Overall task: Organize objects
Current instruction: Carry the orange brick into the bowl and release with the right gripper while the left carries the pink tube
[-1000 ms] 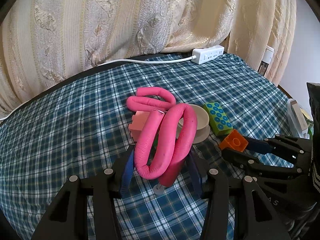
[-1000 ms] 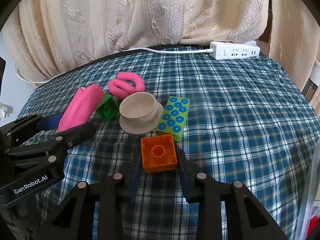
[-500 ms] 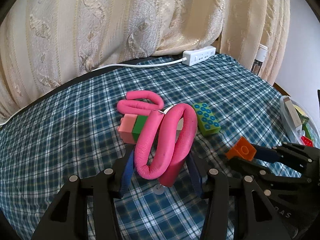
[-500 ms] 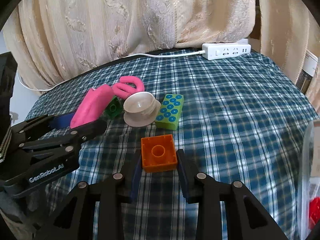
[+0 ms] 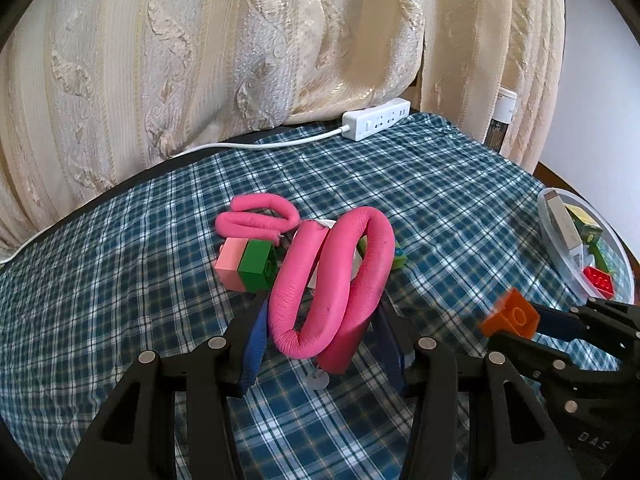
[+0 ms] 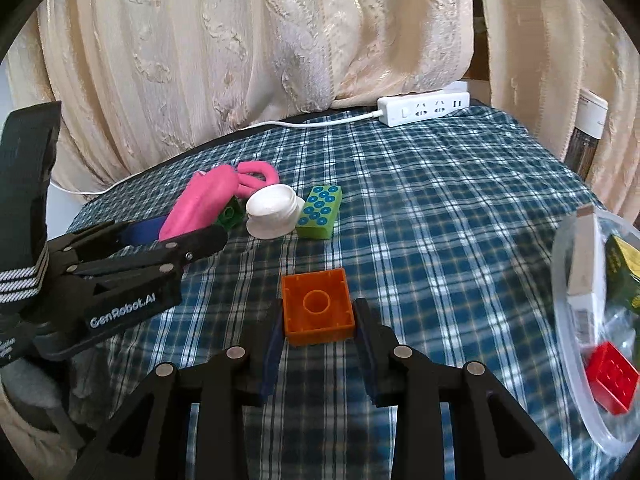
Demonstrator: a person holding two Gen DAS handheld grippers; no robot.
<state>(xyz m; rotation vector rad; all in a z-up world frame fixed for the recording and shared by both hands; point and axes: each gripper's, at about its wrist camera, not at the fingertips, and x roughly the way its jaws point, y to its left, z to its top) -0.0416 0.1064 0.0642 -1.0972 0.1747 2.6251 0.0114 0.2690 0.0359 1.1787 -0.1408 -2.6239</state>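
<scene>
The left gripper [image 5: 320,336] pinches the looped pink foam roller [image 5: 332,280] between its closed fingers, while the right gripper [image 6: 318,332] clamps an orange block [image 6: 318,308] at its fingertips, beside the clear bin [image 6: 576,360].

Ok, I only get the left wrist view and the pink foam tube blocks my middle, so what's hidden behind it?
Observer: A white jar lid lies behind the pink foam tube.
Operator: And the green thing peeking out to the right of it?
Observer: That's a green block with blue dots, lying flat beside the lid.
Operator: Is the right gripper's orange block studs-up?
Observer: No, the right gripper shows the orange block with its hollow underside toward the camera.
</scene>
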